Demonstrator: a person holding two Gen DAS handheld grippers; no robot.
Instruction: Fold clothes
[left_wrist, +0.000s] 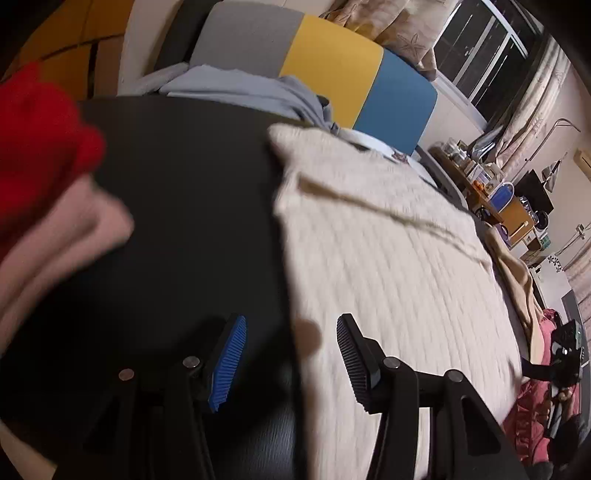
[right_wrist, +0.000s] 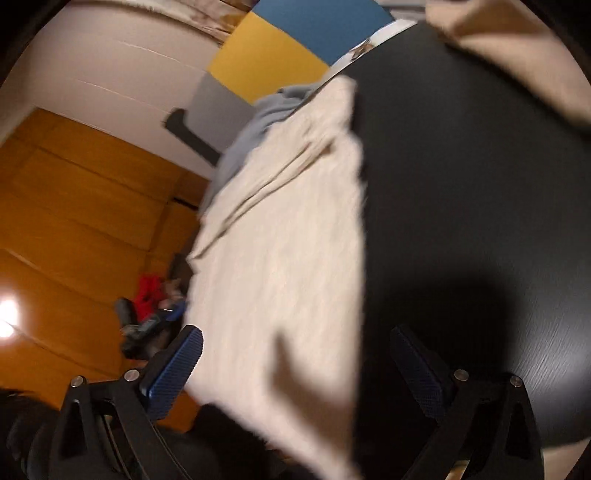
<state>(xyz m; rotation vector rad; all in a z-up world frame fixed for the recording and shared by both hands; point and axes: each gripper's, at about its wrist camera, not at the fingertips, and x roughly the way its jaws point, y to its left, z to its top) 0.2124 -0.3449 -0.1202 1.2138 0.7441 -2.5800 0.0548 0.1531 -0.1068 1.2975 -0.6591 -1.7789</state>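
Folded pink cloth (left_wrist: 55, 236) lies at the left of the black tabletop (left_wrist: 192, 206), the cream knit sweater (left_wrist: 388, 258) spreads across its right part, and both left tongs (left_wrist: 291, 354) and right tongs (right_wrist: 295, 373) hover gaping, empty.

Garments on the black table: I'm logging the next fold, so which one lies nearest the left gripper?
The cream ribbed knit garment, spread flat directly ahead of the open left gripper. The red cloth, pink cloth and grey-blue garment lie farther off.
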